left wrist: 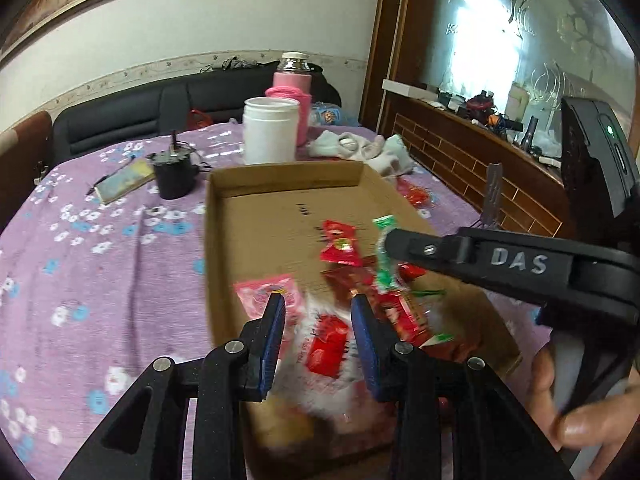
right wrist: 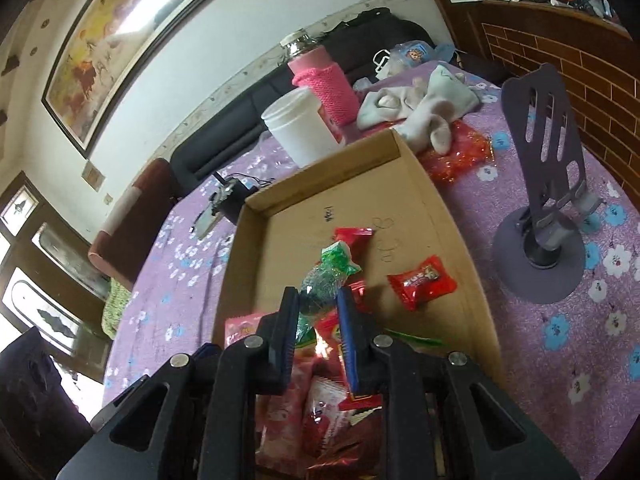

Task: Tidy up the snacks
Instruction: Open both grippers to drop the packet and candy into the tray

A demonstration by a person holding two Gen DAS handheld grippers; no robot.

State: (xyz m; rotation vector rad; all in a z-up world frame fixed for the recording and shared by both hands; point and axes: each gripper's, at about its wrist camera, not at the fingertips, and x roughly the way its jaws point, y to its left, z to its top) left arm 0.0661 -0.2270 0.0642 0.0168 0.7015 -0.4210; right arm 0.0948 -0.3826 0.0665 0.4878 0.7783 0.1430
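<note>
Between the fingers of the right gripper [right wrist: 318, 312] we hold a green-wrapped snack [right wrist: 326, 276], clamped at its lower end and raised above the cardboard tray [right wrist: 440, 208]. On the tray floor we count one red candy packet [right wrist: 422, 282] lying alone to the right, another red packet [right wrist: 354, 236] behind the green one, and a heap of red and pink wrappers [right wrist: 316, 412] at the near end. Our left gripper [left wrist: 318, 308] hangs over that heap, its fingers apart and gripping nothing. The tray rests on a worktop with a purple flowered cloth [left wrist: 100, 264]. Just beyond the tray stand a white jar [left wrist: 271, 130] and a pink-sleeved flask [left wrist: 294, 92]; pale socks [right wrist: 420, 108] lie near the far corner; a grey phone stand [right wrist: 548, 208] stands to the right, apart from the tray.
</note>
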